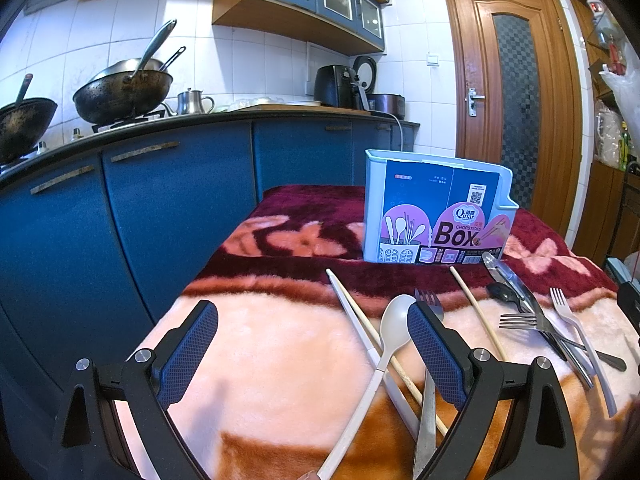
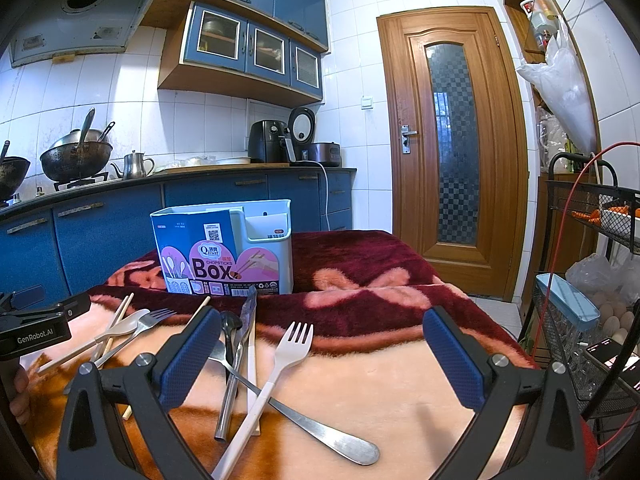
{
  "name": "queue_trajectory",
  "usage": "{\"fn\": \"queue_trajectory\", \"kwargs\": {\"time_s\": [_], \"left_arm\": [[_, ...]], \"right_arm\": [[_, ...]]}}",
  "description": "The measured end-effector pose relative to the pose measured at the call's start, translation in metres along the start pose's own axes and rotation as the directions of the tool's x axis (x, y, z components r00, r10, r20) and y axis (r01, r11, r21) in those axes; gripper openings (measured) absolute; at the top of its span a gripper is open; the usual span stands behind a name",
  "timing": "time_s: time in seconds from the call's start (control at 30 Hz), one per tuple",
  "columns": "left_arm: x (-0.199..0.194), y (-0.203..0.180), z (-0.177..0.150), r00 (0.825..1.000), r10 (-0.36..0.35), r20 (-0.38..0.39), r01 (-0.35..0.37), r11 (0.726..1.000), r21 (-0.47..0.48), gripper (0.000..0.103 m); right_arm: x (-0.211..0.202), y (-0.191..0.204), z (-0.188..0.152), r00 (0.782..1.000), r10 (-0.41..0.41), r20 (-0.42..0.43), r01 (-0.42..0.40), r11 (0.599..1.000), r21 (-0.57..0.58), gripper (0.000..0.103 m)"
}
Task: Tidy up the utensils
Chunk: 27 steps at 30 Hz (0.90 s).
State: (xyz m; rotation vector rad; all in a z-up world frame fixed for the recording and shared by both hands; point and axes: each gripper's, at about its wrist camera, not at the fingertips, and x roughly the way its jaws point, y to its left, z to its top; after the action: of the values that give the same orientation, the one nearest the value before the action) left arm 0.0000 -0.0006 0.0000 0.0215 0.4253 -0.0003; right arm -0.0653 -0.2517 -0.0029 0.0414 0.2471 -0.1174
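Observation:
A pale blue chopsticks box [image 1: 436, 216] stands upright on the blanket-covered table; it also shows in the right wrist view [image 2: 224, 252]. Utensils lie loose in front of it. In the left wrist view a white spoon [image 1: 394, 330], chopsticks [image 1: 360, 320] and a metal fork [image 1: 428, 380] lie between and beside my open left gripper [image 1: 312, 324]. In the right wrist view a white fork [image 2: 280, 364], a metal fork [image 2: 304, 420], a black spoon [image 2: 230, 326] and a knife [image 2: 244, 340] lie crossed near my open right gripper [image 2: 322, 330]. Both grippers are empty.
Blue kitchen cabinets [image 1: 120, 216] with woks [image 1: 120, 92] on the stove run along the left. A wooden door [image 2: 452, 148] is behind the table. A black wire rack [image 2: 592, 280] with eggs and bags stands close at the right. The left gripper body [image 2: 36, 328] shows at the left.

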Motion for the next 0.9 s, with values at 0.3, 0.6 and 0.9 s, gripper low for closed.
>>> {"fn": "queue_trajectory", "kwargs": {"time_s": [0.3,0.6,0.9], "left_arm": [[0.000,0.000,0.000,1.000,0.000,0.000,0.000,1.000,0.000,0.096],[0.000,0.000,0.000,1.000,0.000,-0.001,0.000,1.000,0.001,0.096],[0.004,0.008,0.007,0.998,-0.024,-0.056,0.024,1.000,0.001,0.096]], "right_arm": [[0.000,0.000,0.000,1.000,0.000,0.000,0.000,1.000,0.000,0.103],[0.000,0.000,0.000,1.000,0.001,-0.001,-0.001,1.000,0.001,0.103],[0.018,-0.014,0.006,0.985,0.074,-0.155,-0.063,0.995,0.074,0.103]]}}
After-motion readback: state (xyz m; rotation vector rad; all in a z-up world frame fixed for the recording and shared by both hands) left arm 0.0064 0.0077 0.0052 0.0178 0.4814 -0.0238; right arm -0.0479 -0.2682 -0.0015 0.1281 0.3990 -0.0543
